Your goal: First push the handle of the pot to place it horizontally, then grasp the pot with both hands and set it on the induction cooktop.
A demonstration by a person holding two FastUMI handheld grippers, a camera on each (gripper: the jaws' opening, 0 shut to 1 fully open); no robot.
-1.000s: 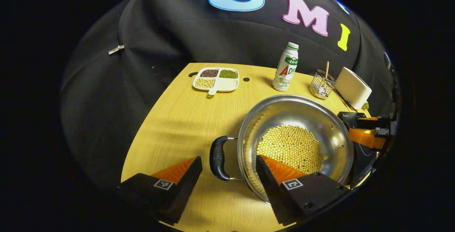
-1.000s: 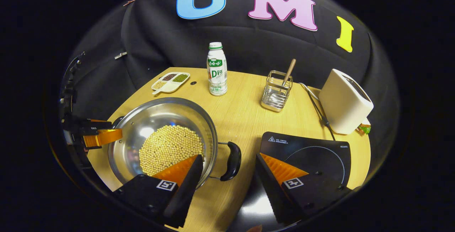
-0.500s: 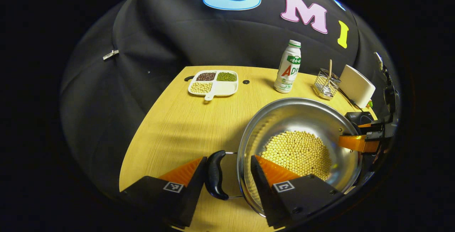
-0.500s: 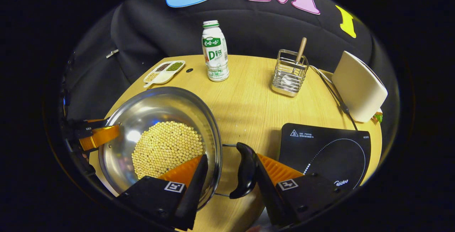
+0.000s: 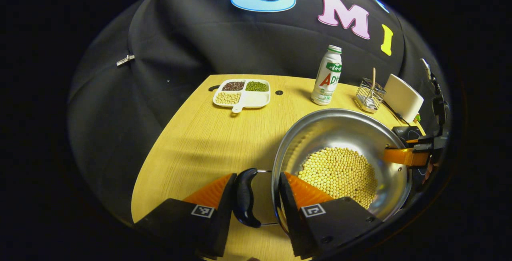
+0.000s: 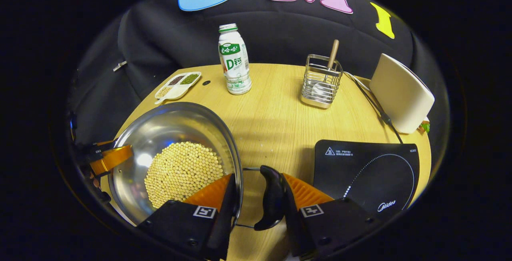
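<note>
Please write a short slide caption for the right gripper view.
Right gripper straddles the pot's handle beside the induction cooktop.

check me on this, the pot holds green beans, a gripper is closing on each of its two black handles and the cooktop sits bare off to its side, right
One slip: the pot holds pale yellow beans, not green, as the right gripper view shows. The rest stands: the right gripper and left gripper each straddle a black handle, and the cooktop is bare.

Induction cooktop [image 6: 372, 169]: a warning triangle with fine print, too small to be read, is being displayed at its far left corner; a brand mark near its front edge. Bottle [image 6: 234, 59]: a printed label is being carried.
</note>
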